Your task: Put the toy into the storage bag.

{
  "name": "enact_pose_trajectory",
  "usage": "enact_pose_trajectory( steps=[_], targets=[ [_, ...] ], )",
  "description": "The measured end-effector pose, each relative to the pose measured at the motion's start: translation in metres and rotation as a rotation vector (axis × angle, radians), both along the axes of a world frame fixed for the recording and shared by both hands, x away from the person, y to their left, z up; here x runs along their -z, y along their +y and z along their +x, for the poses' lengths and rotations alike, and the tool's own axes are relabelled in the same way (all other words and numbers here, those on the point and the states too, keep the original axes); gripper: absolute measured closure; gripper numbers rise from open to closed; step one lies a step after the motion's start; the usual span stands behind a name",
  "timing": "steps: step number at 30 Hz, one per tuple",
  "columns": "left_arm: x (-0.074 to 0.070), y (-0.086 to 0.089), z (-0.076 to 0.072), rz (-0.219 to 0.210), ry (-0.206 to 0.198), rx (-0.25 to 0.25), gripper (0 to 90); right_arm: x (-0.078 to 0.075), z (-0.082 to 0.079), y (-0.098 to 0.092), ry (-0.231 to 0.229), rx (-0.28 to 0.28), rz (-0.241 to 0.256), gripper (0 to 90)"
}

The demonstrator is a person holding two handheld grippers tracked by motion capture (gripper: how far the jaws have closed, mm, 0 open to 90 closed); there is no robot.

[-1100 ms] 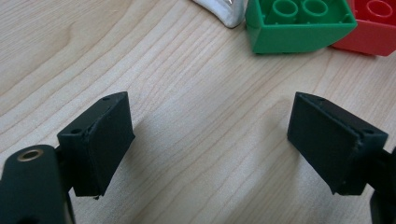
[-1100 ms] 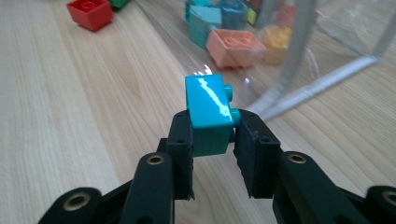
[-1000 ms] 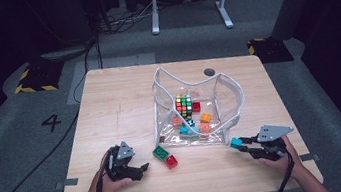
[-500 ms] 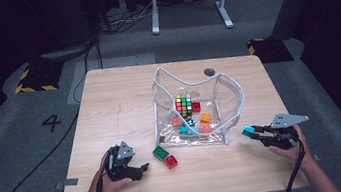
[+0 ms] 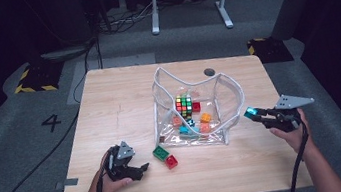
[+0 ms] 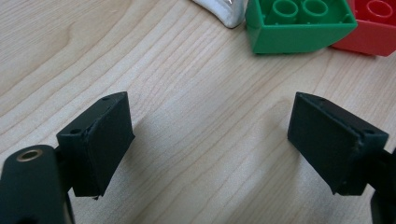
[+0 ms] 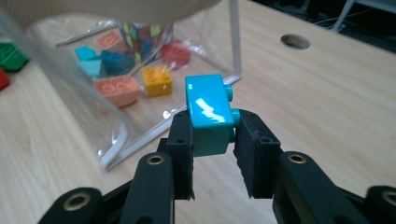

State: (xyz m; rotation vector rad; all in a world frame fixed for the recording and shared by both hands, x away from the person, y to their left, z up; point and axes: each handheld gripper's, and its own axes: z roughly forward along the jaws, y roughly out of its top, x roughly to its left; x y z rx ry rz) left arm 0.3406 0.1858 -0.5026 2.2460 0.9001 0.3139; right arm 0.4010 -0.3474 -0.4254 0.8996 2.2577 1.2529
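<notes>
High view sets the right gripper (image 5: 258, 114) at the right side of the wooden table (image 5: 110, 109), lifted above the top and just right of the clear plastic bag (image 5: 229, 99), with a teal block (image 5: 250, 112) at its tip. Right gripper view, which looks along the two black jaws, has them clamped on the lower part of that teal block (image 7: 208, 112) from either side; the block stands up out of the grip with its studs turned to the right of that view, and the table lies below it, apart from it. Beyond the block stands the bag (image 7: 116, 135), its white-edged rim open, with an orange block (image 7: 157, 80), a salmon block (image 7: 119, 89), a red block (image 7: 175, 52) and a colour cube (image 7: 140, 35) inside; whether the darker blue pieces behind them are one block or two is hard to tell through the plastic. At the near left of the table the left gripper (image 5: 138, 171) rests low in the person's hand. Left gripper view gives its jaws wide apart with bare wood between them, holding nothing. Just beyond those jaws lie a green block (image 6: 299, 23) and a red brick (image 6: 373, 25), side by side and seemingly touching, on the table outside the bag, near its near left corner.
</notes>
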Motion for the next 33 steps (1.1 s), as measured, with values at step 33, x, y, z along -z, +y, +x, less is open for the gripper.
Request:
enact_pose_trajectory(
  steps=[33],
  targets=[
    [0.0, -0.001, 0.0, -0.006, 0.006, 0.003, 14.1, -0.125, 0.044, 0.05, -0.147, -0.092, -0.044, 68.3]
  ],
)
